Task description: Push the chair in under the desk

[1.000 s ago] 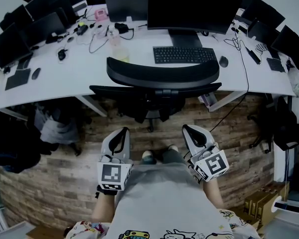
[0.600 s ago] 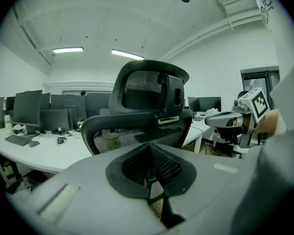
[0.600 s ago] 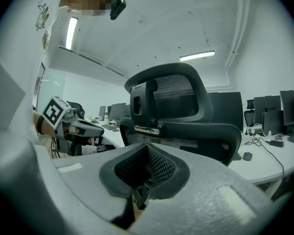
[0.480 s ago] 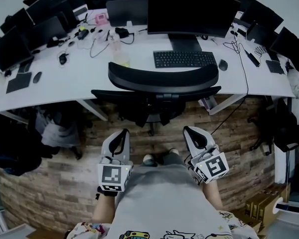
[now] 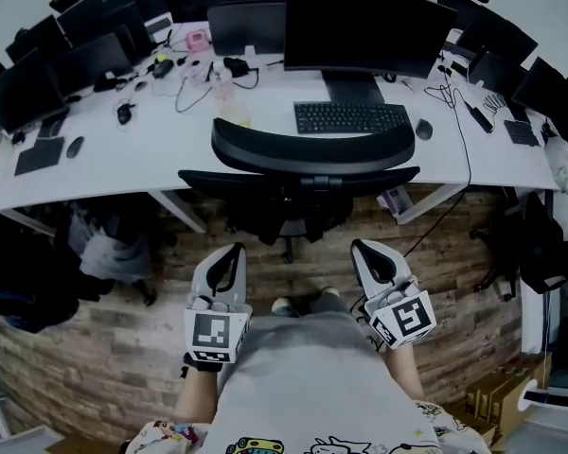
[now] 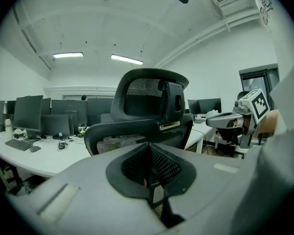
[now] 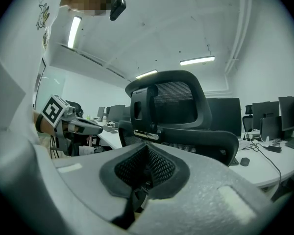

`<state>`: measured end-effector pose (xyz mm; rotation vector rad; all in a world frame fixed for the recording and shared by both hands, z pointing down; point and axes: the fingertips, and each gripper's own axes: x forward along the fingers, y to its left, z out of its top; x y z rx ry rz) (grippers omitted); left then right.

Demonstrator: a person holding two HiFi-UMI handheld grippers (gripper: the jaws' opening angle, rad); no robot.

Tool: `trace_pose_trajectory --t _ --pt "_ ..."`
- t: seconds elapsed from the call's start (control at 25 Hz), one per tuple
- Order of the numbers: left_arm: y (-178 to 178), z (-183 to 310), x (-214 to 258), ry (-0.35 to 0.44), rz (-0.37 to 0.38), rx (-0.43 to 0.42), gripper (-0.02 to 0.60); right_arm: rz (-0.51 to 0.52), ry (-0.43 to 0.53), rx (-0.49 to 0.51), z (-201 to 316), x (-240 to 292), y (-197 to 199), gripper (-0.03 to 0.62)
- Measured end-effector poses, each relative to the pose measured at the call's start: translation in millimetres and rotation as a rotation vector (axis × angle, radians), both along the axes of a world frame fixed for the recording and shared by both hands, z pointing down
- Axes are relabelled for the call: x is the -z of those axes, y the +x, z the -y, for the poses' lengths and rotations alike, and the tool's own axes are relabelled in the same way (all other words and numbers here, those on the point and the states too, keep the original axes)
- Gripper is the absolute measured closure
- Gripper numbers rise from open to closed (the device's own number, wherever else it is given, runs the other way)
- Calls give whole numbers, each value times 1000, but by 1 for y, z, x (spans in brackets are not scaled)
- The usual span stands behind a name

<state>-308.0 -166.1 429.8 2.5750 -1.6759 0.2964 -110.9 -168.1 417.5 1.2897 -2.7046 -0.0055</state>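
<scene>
– Between the pads of the left hand-held gripper (image 5: 233, 252), is anything caught?

– Nothing. Its jaws are pressed together with nothing in them. The right hand-held gripper (image 5: 363, 248) is the same, closed tight and empty. Both are held low in front of the person's grey shirt, side by side, tips pointing forward.

– What lies just past the tips?

– Wood-plank floor (image 5: 123, 329). Between the two grippers are the toes of the person's shoes (image 5: 284, 304).

– And the chair?

– The black chair (image 5: 308, 154) stands straight ahead of both grippers and apart from them; neither touches it. Its mesh back and headrest face them. The curved top of the back overlaps the near edge of the white surface (image 5: 161, 154), and its base sits in shadow at that edge.

– Beyond the chair?

– On the surface right behind the chair back lies a black keyboard (image 5: 351, 117). A mouse (image 5: 424, 130) sits off toward the right gripper's side, and a large dark monitor (image 5: 360, 26) stands farther on. More screens and loose cables spread away on the left gripper's side.
</scene>
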Motion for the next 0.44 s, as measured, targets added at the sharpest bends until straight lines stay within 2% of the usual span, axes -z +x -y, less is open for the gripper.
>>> trace_pose_trajectory --t 0.44 --pt "5 -3 7 63 28 -49 571 -3 29 -20 -7 5 8 594"
